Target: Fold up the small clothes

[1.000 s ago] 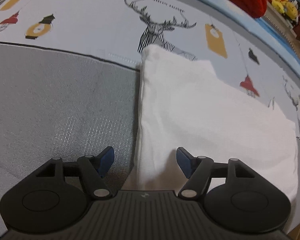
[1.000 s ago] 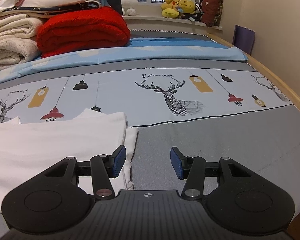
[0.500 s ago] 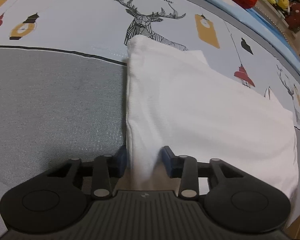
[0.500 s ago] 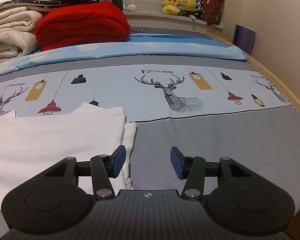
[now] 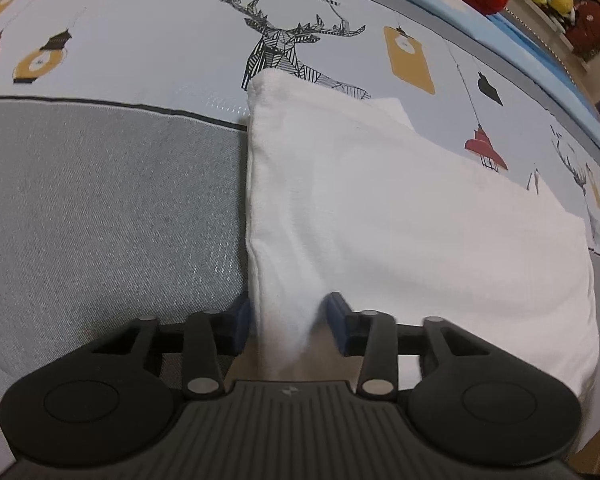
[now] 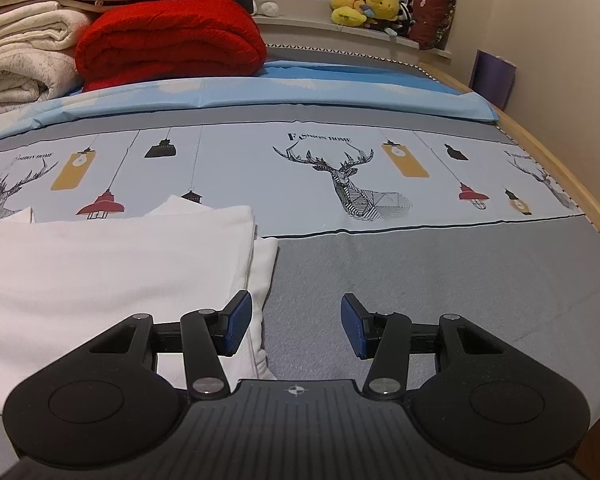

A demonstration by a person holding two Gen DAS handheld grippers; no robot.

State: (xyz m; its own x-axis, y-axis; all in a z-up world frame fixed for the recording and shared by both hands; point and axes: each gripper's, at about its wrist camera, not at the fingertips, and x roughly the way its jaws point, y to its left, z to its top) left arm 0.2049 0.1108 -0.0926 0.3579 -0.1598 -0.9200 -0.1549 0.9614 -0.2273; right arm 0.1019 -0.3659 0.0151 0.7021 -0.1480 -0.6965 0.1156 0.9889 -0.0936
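Note:
A folded white garment (image 5: 380,208) lies flat on the bed, across the grey band and the deer-print band of the sheet. In the left wrist view my left gripper (image 5: 288,320) is at the garment's near left corner. Its jaws are closing, and the cloth is bunched and pinched between the blue pads (image 5: 242,320). In the right wrist view the same garment (image 6: 120,264) fills the lower left. My right gripper (image 6: 296,324) stands open over its right edge, one finger above the cloth and the other above the bare grey sheet (image 6: 440,272), with nothing between them.
At the head of the bed a red folded blanket (image 6: 172,36) sits beside stacked white bedding (image 6: 20,52). Plush toys (image 6: 364,4) line the window sill. A wooden bed rail (image 6: 560,168) runs along the right side, next to the wall.
The left jaws have closed in from wide apart onto the garment's near left corner, which now puckers up between the pads. The right gripper has stayed open and still.

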